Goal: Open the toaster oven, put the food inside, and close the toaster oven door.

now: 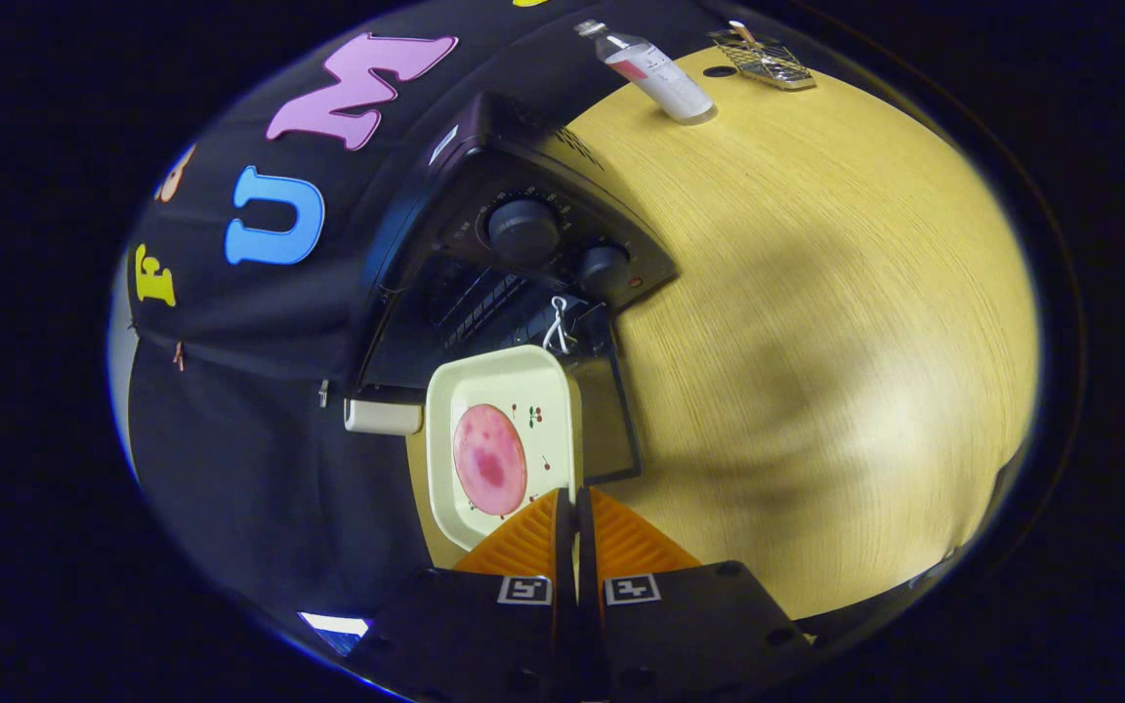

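Observation:
A cream plate [543, 391] with a cherry pattern carries a round pink slice of food [489, 459]. My gripper [575, 496] is shut on the plate's near rim, both fingers pressing on it. The plate hangs over the lowered door [611, 425] of the black toaster oven [484, 137], just in front of its open mouth. Inside the mouth a wire rack [479, 305] shows. The door's pale handle [382, 417] sticks out beside the plate. Two dark knobs [523, 232] sit on the oven's control panel.
The oven stands on a light wooden table [816, 293] against the black cloth wall. Beyond the oven a clear bottle [655, 73] with a white label stands on the table. A small wire basket [763, 59] is near it. A white loop [558, 327] hangs at the oven's mouth.

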Demonstrator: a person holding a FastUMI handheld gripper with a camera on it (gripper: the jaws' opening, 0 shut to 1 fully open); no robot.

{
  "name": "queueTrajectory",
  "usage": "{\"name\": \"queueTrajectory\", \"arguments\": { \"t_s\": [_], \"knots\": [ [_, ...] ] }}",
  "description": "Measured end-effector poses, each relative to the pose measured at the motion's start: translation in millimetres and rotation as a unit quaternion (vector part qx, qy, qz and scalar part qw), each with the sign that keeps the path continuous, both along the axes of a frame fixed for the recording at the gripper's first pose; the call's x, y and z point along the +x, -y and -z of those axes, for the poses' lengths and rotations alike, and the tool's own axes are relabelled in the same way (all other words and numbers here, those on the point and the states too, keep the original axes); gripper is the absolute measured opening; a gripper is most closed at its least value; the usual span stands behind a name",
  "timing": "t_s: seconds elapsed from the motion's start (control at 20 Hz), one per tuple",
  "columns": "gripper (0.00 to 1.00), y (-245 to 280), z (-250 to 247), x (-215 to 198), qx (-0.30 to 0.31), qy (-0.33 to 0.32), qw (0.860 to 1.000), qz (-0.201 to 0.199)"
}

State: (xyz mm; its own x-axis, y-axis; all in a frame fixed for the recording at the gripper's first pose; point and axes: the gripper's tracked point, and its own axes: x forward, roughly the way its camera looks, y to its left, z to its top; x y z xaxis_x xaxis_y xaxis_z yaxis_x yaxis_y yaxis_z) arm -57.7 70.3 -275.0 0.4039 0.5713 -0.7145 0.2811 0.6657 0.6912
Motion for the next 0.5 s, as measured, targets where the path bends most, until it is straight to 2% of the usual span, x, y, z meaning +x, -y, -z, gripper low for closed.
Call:
{"name": "queueTrajectory", "arguments": {
  "t_s": [0.25,0.5],
  "knots": [
    [0.05,-31.8,4.7,31.8,-0.008,-0.007,0.995,0.097],
    [0.05,-57.7,9.2,57.0,0.0,-0.034,0.978,0.207]
  ]
}}
